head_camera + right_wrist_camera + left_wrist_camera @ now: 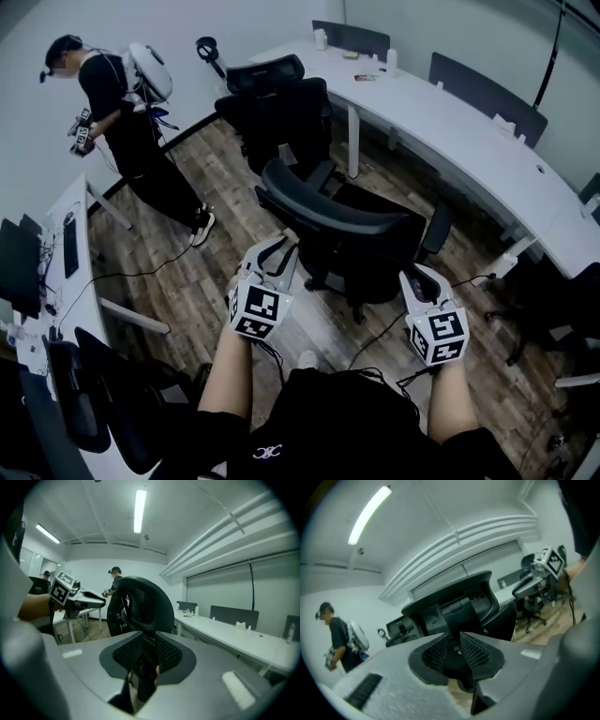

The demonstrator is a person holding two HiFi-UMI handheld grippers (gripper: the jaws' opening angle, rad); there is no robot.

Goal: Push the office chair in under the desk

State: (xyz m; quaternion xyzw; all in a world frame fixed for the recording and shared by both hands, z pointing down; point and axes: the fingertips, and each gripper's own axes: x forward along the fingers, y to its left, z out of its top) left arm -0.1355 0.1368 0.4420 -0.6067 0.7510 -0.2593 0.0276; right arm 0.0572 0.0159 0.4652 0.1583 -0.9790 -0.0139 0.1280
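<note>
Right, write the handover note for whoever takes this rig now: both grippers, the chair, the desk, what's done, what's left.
Left gripper: jaws closed on the left side of the office chair backrest.
Right gripper: jaws closed on the right side of the same backrest.
Chair: on the wooden floor just ahead of the person, with its back toward them and its seat toward the white desk. It stands apart from the desk, not under it.
A second black chair stands beyond, to the left.
Done: both holds taken.
Left: push the chair forward until the seat goes under the desk, probably keeping right of the second chair, then let go.
</note>
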